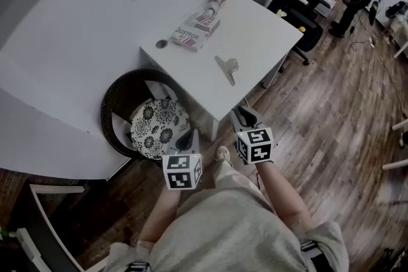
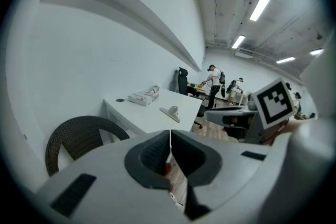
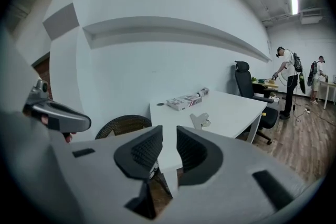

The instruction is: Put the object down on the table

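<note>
White table (image 1: pixel 255 35) partly hides a wicker chair (image 1: pixel 115 108); left hand-held gripper (image 1: pixel 187 135) closed, right hand-held gripper (image 1: pixel 244 114) narrowly apart, empty.

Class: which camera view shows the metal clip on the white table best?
The head view: looking steeply down, it shows the clip whole, with its full outline against the white table. The left gripper view shows it small and nearly edge-on. The right gripper view shows it a little larger but still from a low angle.
</note>
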The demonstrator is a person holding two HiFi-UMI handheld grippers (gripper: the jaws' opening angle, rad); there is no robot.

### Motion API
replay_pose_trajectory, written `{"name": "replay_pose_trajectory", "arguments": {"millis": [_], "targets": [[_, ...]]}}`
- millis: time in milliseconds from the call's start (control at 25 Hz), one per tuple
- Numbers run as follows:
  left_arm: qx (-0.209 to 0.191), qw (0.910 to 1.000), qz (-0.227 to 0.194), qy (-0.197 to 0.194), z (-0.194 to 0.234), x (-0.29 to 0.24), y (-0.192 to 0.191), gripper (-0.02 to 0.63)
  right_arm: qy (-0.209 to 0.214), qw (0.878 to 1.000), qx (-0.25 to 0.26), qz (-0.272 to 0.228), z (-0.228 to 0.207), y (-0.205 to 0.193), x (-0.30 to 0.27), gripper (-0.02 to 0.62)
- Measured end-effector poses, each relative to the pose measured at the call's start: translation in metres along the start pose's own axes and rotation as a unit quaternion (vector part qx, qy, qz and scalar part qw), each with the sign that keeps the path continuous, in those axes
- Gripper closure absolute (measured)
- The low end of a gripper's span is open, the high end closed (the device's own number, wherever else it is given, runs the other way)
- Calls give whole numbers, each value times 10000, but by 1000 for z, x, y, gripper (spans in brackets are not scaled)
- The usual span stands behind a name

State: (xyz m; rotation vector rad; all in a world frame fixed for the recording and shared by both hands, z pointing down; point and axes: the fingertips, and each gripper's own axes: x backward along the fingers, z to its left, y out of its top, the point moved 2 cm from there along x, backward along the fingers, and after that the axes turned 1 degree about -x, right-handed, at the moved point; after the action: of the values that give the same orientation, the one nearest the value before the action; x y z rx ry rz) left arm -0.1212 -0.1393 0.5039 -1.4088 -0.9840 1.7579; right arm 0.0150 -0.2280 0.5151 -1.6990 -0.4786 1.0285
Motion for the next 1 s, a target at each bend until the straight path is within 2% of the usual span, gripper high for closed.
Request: {"name": "replay_pose_trajectory", "arguments": {"millis": [600,1000], "targets": [[45,9998,-215,-36,-29,49,-25,597,78,9988,-47,-474,43,-6,87,594],[-6,9998,-211,-31,-32,55,-27,597,27,9981,-95,-604,43,-8,102,597]]}}
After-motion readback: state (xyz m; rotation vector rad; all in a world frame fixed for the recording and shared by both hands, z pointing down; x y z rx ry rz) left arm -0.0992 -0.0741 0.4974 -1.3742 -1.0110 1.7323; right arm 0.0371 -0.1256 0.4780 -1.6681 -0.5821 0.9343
